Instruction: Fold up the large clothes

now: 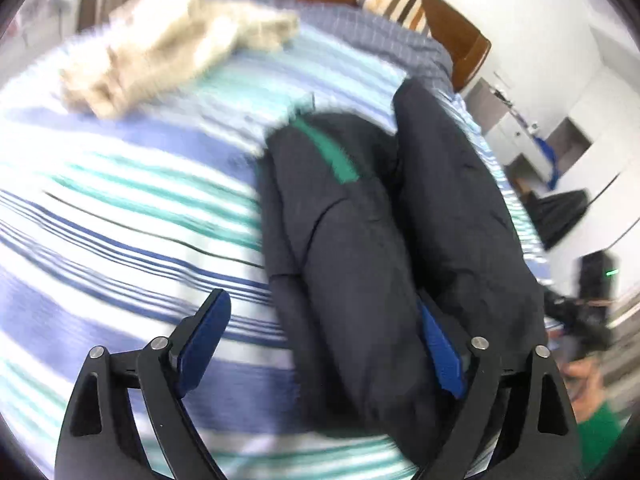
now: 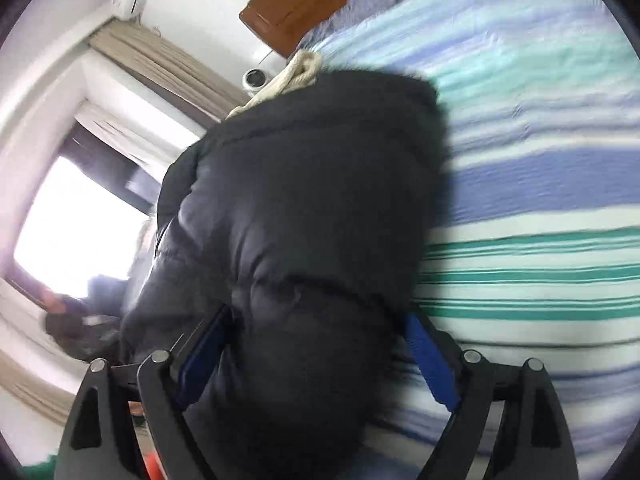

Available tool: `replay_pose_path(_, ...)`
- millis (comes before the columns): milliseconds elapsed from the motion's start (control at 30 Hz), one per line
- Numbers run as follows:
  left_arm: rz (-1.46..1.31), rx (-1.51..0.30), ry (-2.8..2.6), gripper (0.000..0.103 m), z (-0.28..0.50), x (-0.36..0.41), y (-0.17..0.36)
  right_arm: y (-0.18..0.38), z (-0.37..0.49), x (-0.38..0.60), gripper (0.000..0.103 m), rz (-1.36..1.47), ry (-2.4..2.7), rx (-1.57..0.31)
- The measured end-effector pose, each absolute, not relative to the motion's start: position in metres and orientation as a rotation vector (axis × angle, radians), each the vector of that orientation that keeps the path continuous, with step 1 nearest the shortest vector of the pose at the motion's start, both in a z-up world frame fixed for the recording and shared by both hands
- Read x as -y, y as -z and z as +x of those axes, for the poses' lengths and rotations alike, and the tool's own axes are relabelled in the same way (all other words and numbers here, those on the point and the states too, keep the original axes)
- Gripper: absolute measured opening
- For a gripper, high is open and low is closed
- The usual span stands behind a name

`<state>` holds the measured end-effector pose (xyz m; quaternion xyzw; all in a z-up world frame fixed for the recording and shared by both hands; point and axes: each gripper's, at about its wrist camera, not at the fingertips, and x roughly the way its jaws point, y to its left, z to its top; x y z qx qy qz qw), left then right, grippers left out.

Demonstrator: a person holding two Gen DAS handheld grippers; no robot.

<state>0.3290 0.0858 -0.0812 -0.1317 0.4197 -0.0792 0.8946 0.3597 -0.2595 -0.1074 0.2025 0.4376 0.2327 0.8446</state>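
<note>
A dark navy puffy jacket point(image 1: 400, 220) with a green strip lies in long folds on the striped bed sheet point(image 1: 120, 200). My left gripper point(image 1: 322, 300) stands wide over its near end. The left pad is clear of the cloth and the right pad sits against a fold, so nothing is gripped. In the right wrist view the same jacket point(image 2: 304, 200) bulges up between the blue fingers of my right gripper point(image 2: 318, 314). Those jaws stand wide and the padded cloth fills the gap loosely. Both views are blurred.
A cream fluffy garment point(image 1: 168, 52) lies farther up the bed, near the wooden headboard point(image 1: 460, 28). White cabinets point(image 1: 560, 132) stand to the right. A person's hand point(image 1: 584, 376) with a green sleeve shows at the lower right. A bright window point(image 2: 80, 220) with curtains is beside the bed.
</note>
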Motion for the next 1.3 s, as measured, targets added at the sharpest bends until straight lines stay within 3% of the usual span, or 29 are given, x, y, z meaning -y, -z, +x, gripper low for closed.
replay_pose_path(100, -0.084, -0.728, 0.033, 0.102, 0.293, -0.072, 0.055, 0.062, 0.318, 0.249, 0.088, 0.209, -0.34, -0.816)
replay_pose_path(233, 0.042, -0.577, -0.04, 0.102, 0.246, -0.04, 0.026, 0.015, 0.25, 0.228, 0.088, 0.008, -0.2, -0.673)
replay_pose_path(733, 0.046, -0.492, -0.036, 0.103, 0.15, 0.004, 0.004, -0.051, 0.144, 0.231, 0.088, -0.113, 0.022, -0.456)
replay_pose_path(967, 0.037, -0.493, -0.03, 0.103, 0.137, 0.016, -0.003, -0.04, 0.142, 0.233, 0.088, -0.125, 0.034, -0.584)
replay_pose_path(1300, 0.109, -0.467, -0.117, 0.103, 0.119, 0.035, -0.012, -0.037, 0.123, 0.221, 0.088, -0.163, -0.034, -0.609)
